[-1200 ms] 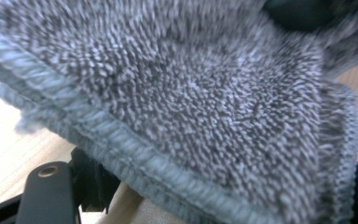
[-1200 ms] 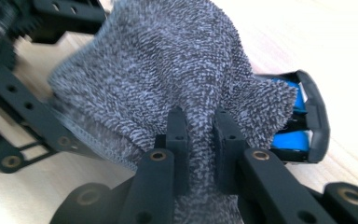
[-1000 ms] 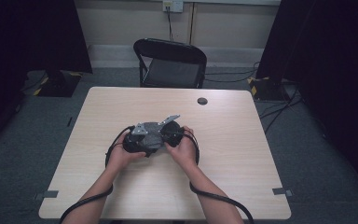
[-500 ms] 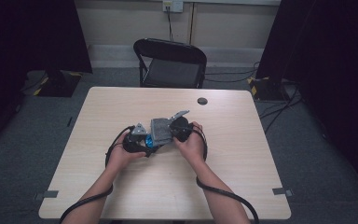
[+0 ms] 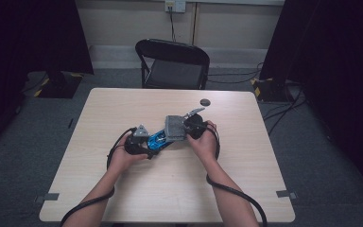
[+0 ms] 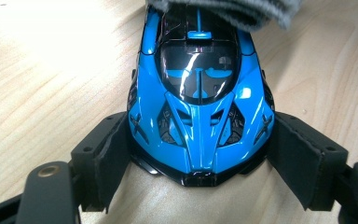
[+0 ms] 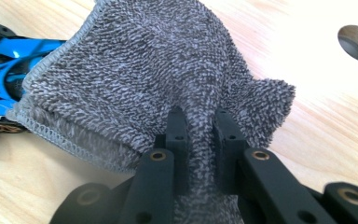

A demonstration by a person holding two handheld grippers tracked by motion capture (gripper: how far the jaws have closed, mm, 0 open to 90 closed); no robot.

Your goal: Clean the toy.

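Note:
A glossy blue toy car [image 6: 200,107] lies on the wooden table [image 5: 123,104], its nose toward my left gripper [image 6: 200,140]. That gripper's padded jaws press on both sides of the nose. In the high view the left gripper [image 5: 146,143] sits left of centre with the car [image 5: 158,139] reaching out to its right. A grey terry cloth [image 7: 144,70] is pinched in my right gripper [image 7: 199,119] and drapes over the far end of the car [image 7: 9,70]. From above, the cloth [image 5: 175,127] lies between the car and the right gripper [image 5: 185,128].
A round cable hole [image 5: 204,102] is in the tabletop just beyond the right hand. A black folding chair [image 5: 172,61] stands behind the far edge. Cables trail from both grippers off the near edge. Tape marks [image 5: 51,196] sit near the front corners.
The right gripper has slid the cloth to the right along the car, baring more of the blue body. The left gripper and car have stayed put.

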